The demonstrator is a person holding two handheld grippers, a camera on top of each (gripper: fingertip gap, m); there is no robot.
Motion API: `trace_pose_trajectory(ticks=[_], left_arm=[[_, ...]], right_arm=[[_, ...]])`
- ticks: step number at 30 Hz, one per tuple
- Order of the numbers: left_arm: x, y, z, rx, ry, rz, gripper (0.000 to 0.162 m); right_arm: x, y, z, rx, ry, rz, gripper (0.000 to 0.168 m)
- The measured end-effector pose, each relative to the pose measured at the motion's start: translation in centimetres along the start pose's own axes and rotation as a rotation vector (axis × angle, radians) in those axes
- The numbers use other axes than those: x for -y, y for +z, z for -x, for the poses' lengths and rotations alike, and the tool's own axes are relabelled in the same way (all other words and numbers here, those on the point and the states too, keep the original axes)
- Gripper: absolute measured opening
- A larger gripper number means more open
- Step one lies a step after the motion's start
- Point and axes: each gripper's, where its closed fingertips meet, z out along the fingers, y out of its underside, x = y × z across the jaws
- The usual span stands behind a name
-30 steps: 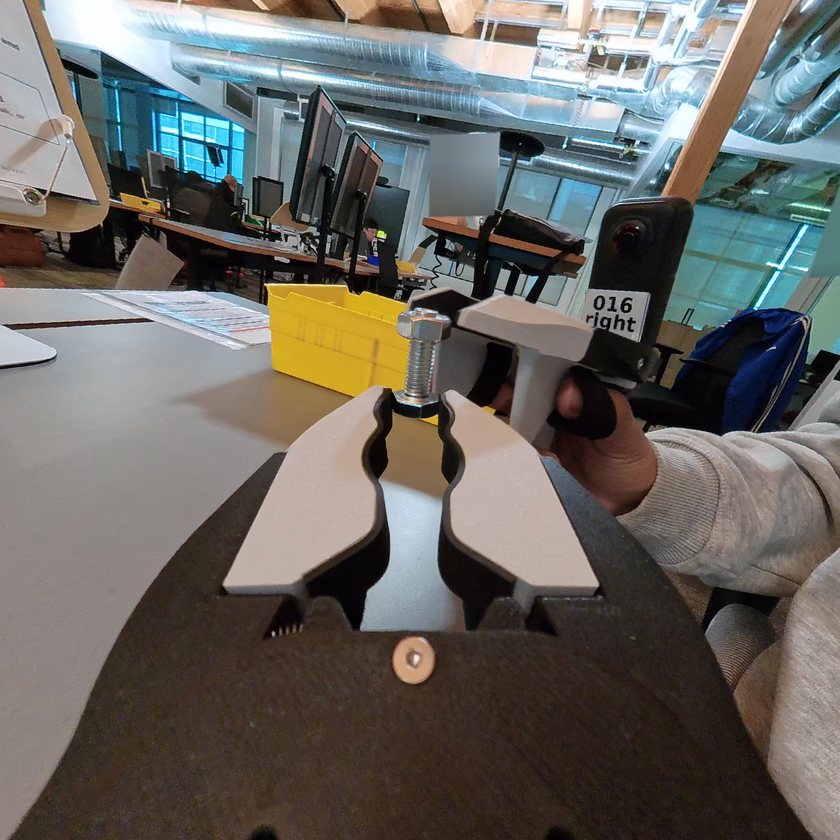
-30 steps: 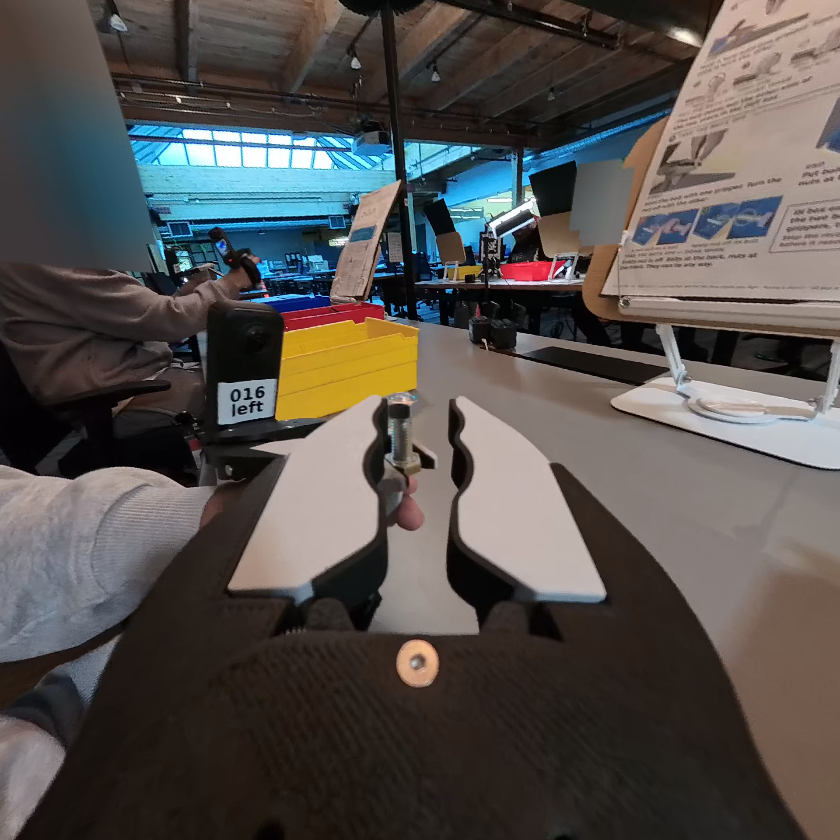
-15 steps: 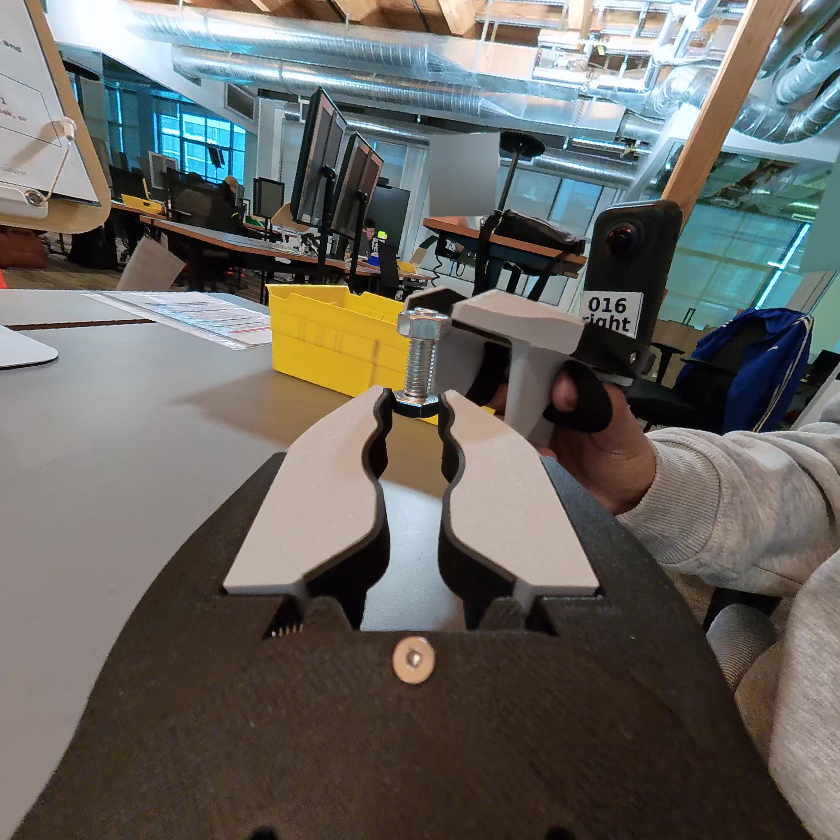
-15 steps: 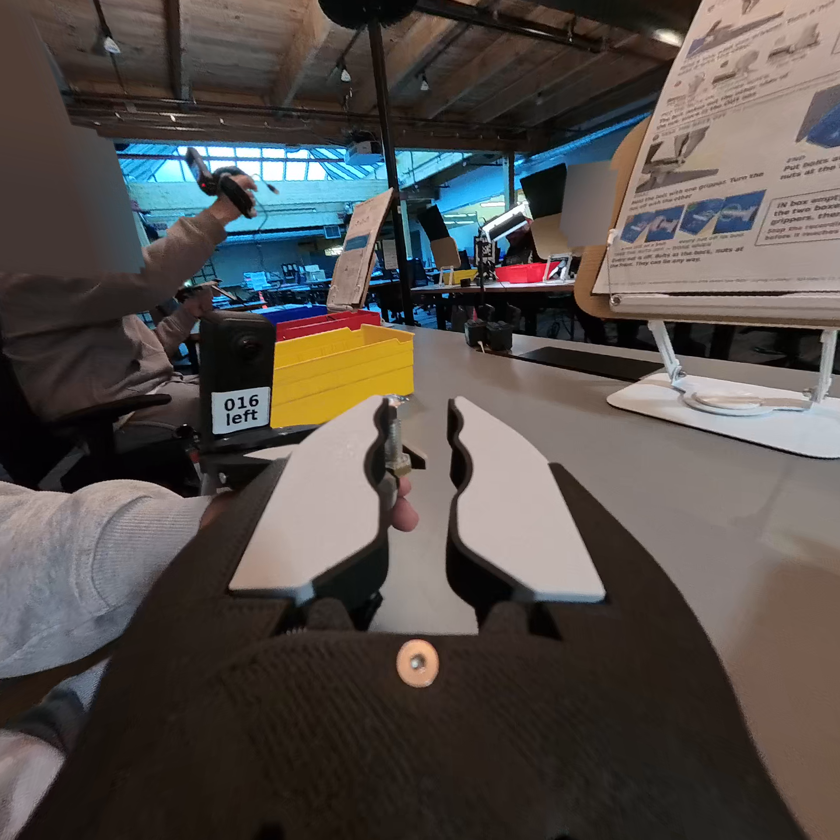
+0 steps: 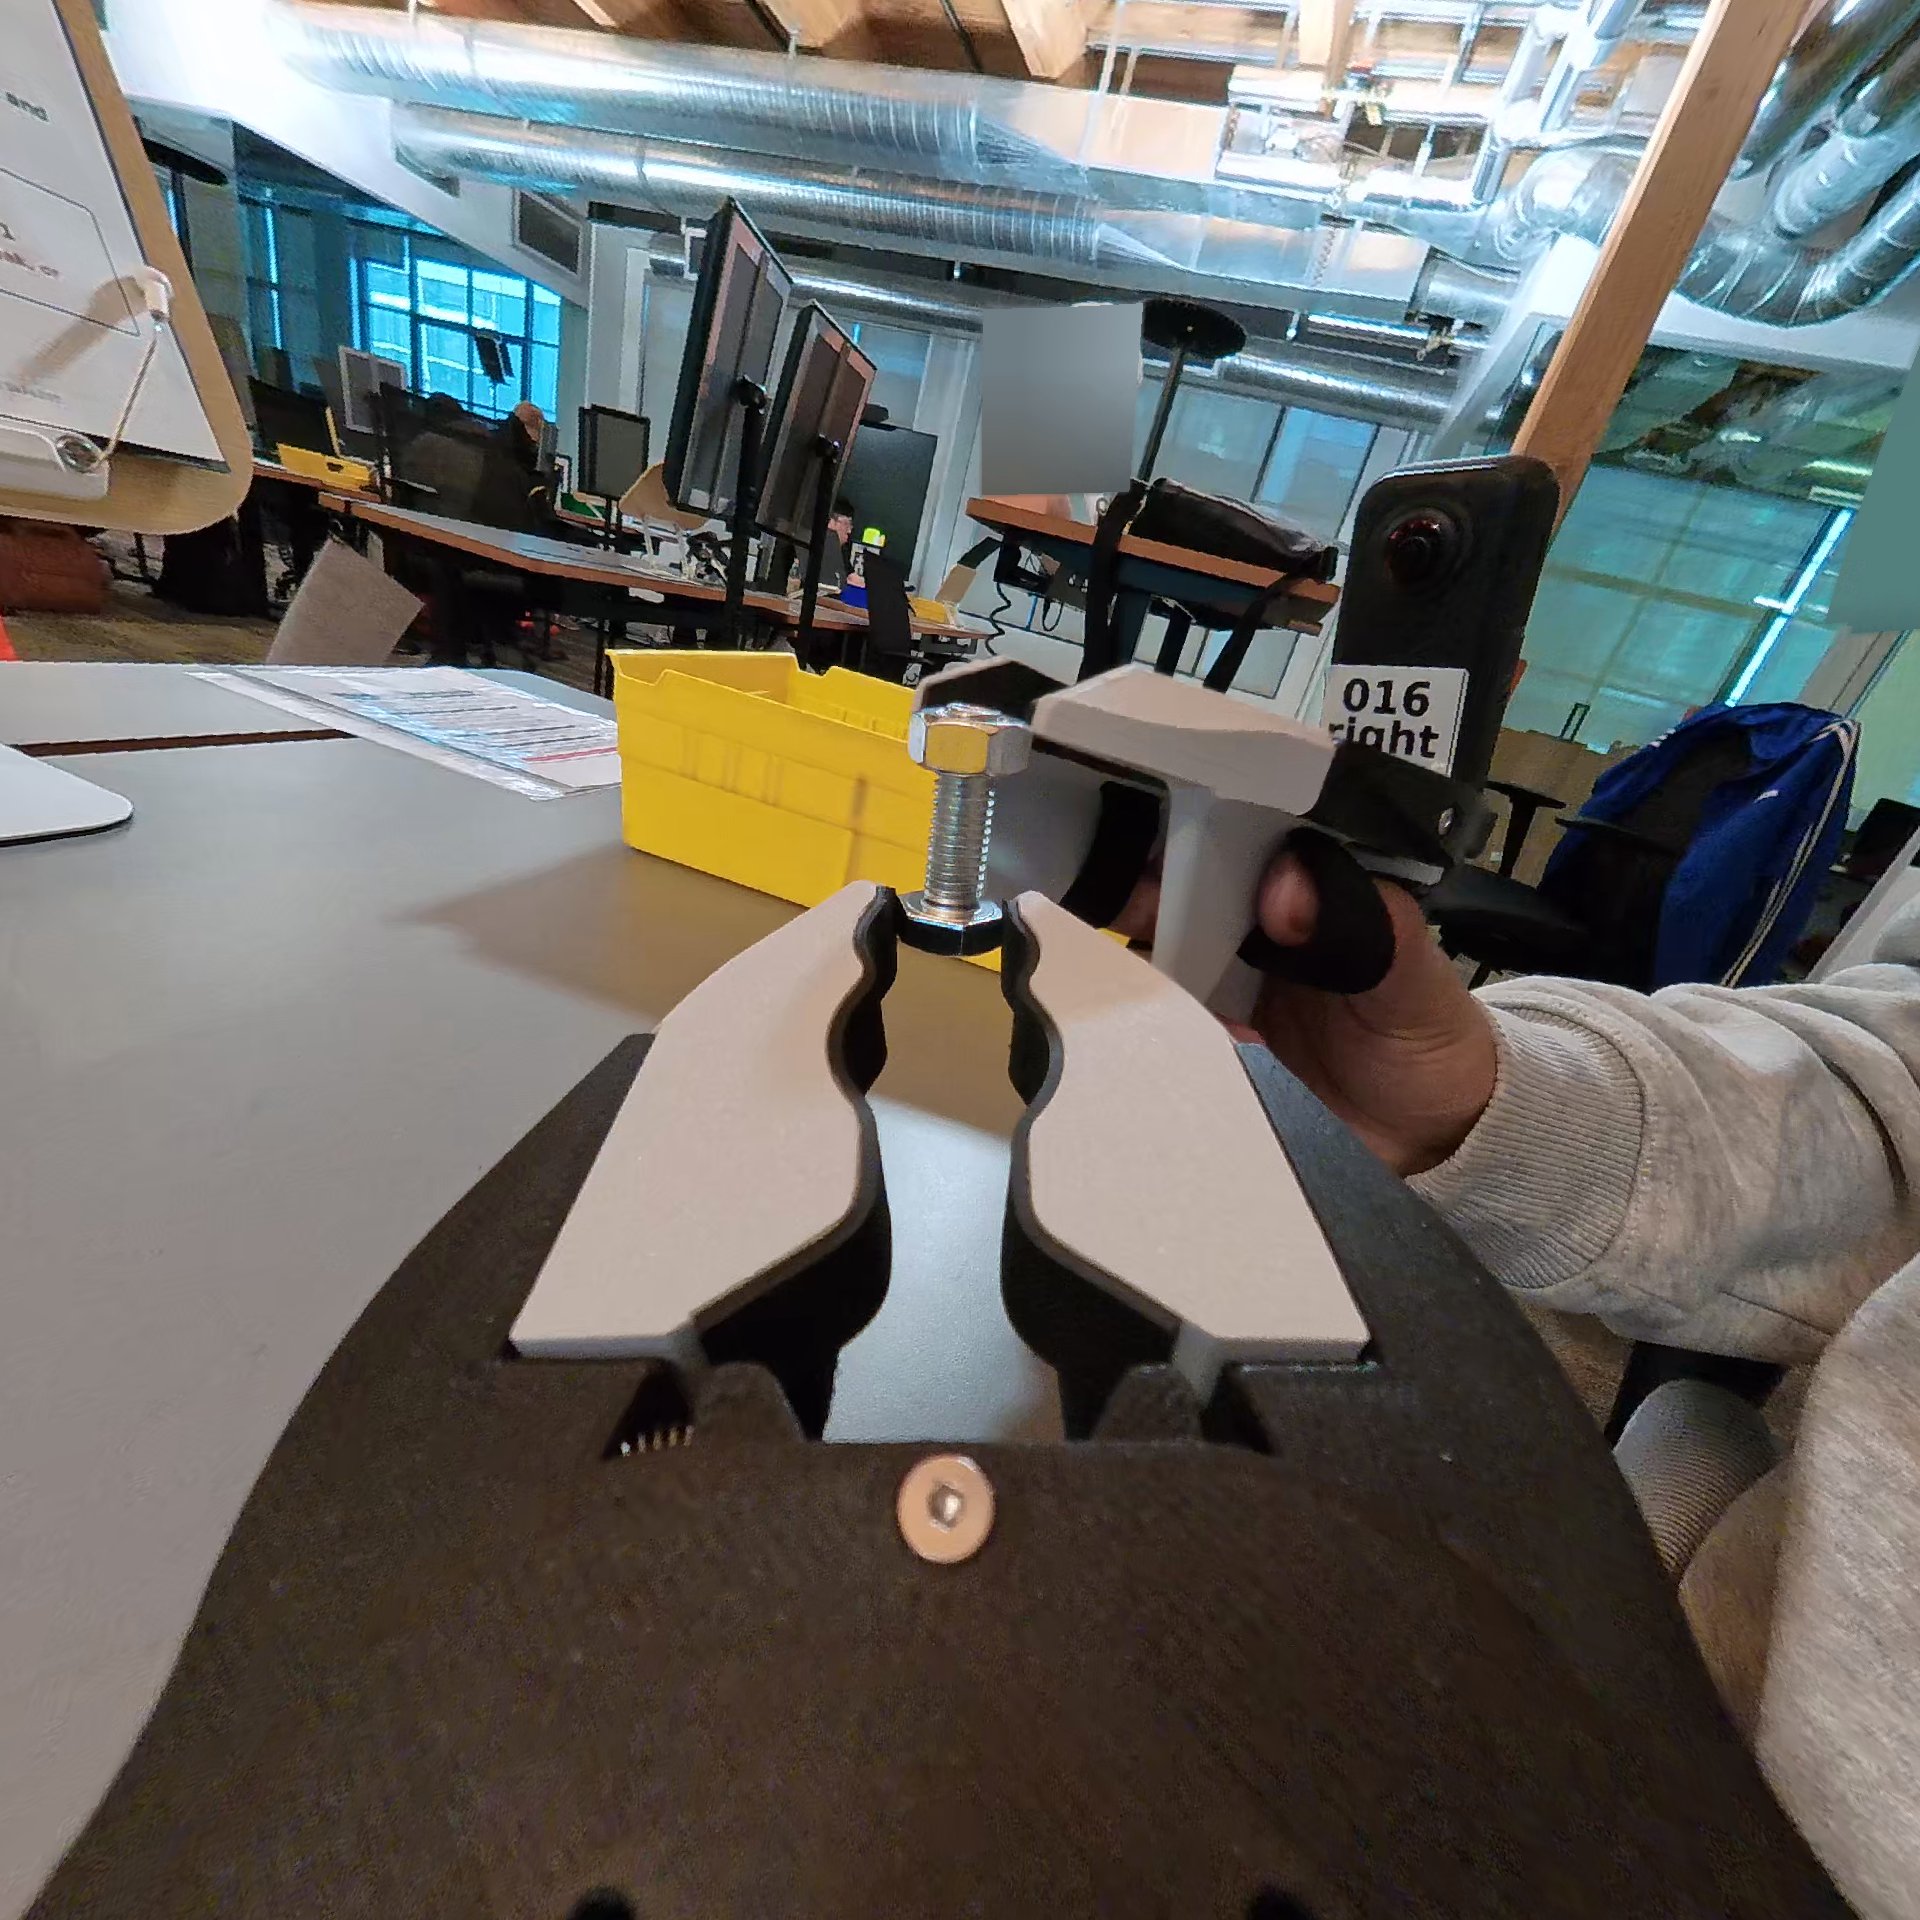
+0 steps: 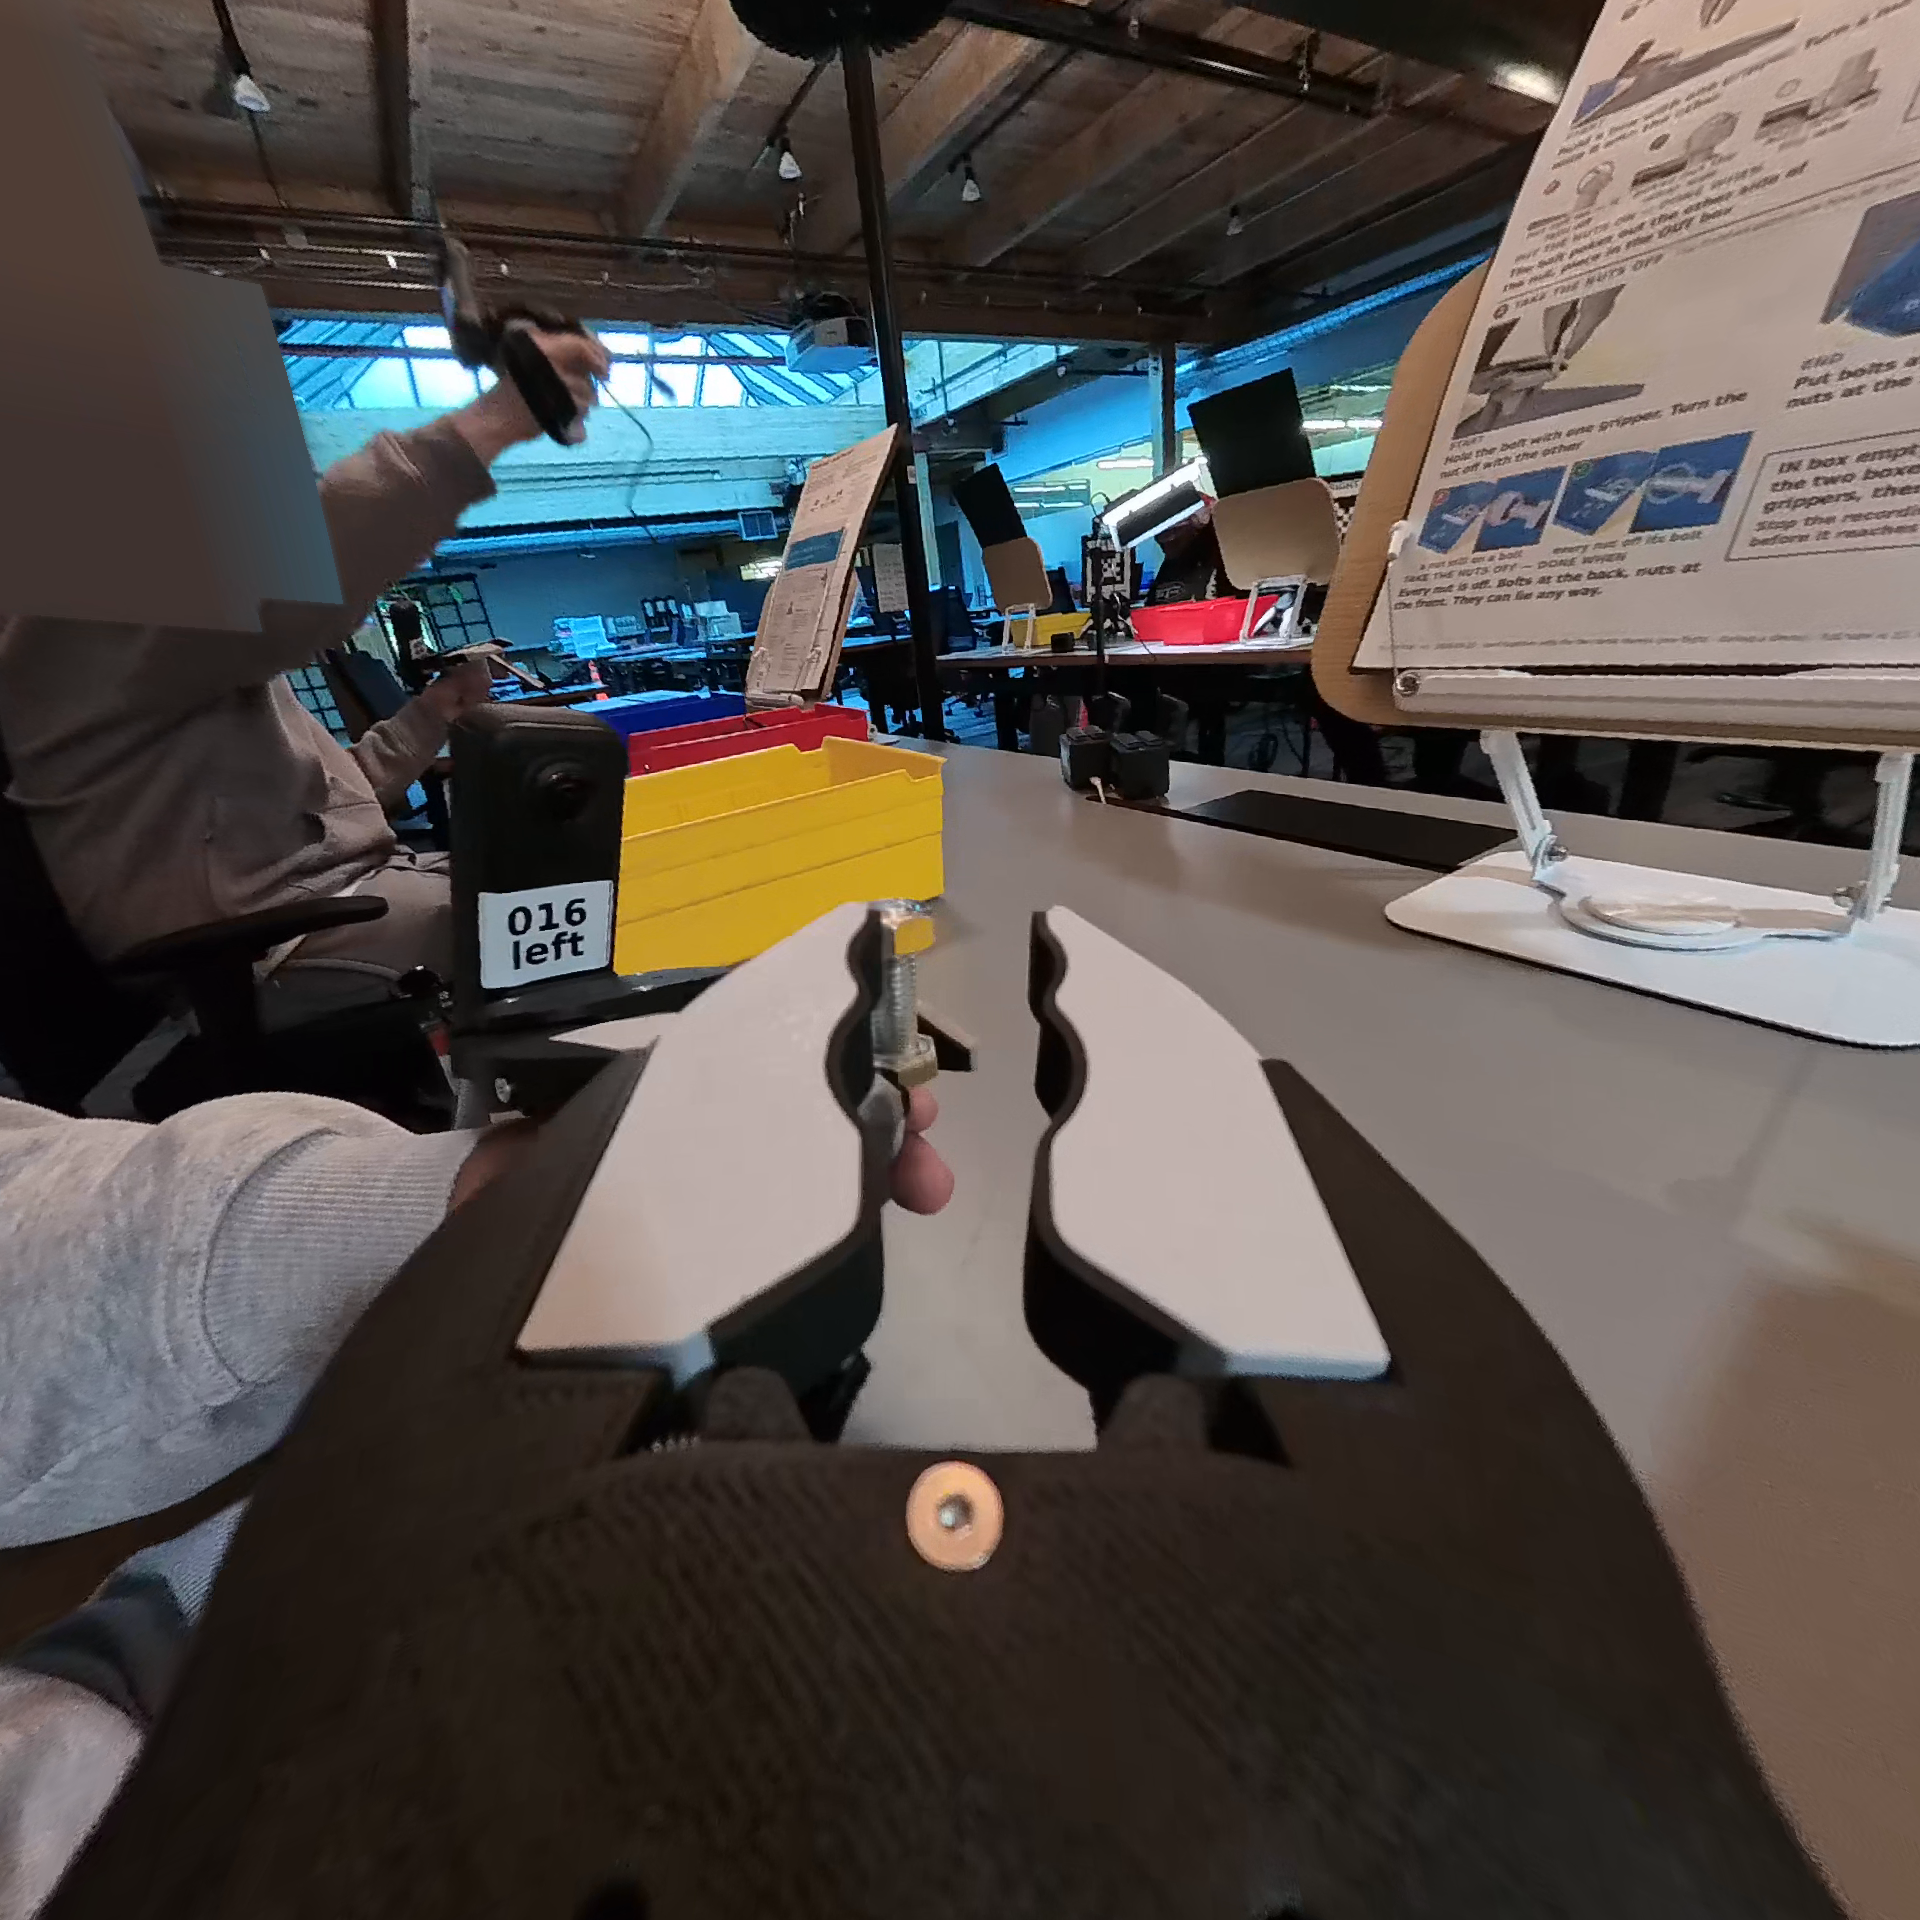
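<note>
A silver bolt (image 5: 958, 831) stands upright above the grey table (image 5: 260, 987). My left gripper (image 5: 948, 916) is shut on the hex piece at the bolt's lower end. My right gripper (image 6: 948, 925) is open, with its fingers on either side of the bolt's upper hex end (image 5: 964, 740). In the right wrist view the bolt (image 6: 899, 997) lies close against the left finger (image 6: 727, 1122), with a clear gap to the other finger. The right gripper also shows in the left wrist view (image 5: 997, 717), held by a hand in a grey sleeve. I cannot tell which hex piece is the nut.
A yellow bin (image 5: 748, 769) stands on the table just behind the bolt, with red and blue bins (image 6: 748, 727) beyond it. An instruction sheet on a white stand (image 6: 1662, 935) is on the right in the right wrist view. A paper sheet (image 5: 436, 707) lies far left. A seated person (image 6: 208, 727) is nearby. Left and right tips are no more than a few centimetres apart.
The left gripper keeps its hold on the bolt. The right gripper has shifted slightly, so the bolt sits nearer its left finger. The seated person behind has raised an arm.
</note>
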Motion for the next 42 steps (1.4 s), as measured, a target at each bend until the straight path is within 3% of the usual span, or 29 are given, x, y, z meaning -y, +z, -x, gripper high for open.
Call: trace_pose_trajectory(ticks=[23, 31, 42], left_arm=[[0.0, 0.0, 0.0, 0.0, 0.002, 0.001, 0.021], [0.0, 0.0, 0.1, 0.002, -0.002, -0.003, 0.02], [0.0, 0.0, 0.0, 0.001, 0.003, 0.002, 0.021]], right_arm=[[-0.4, 0.4, 0.9, 0.022, -0.046, 0.018, 0.031], [-0.5, 0.0, -0.9, -0.047, 0.017, 0.023, 0.027], [-0.3, 0.3, 0.7, 0.014, -0.028, 0.017, 0.031]])
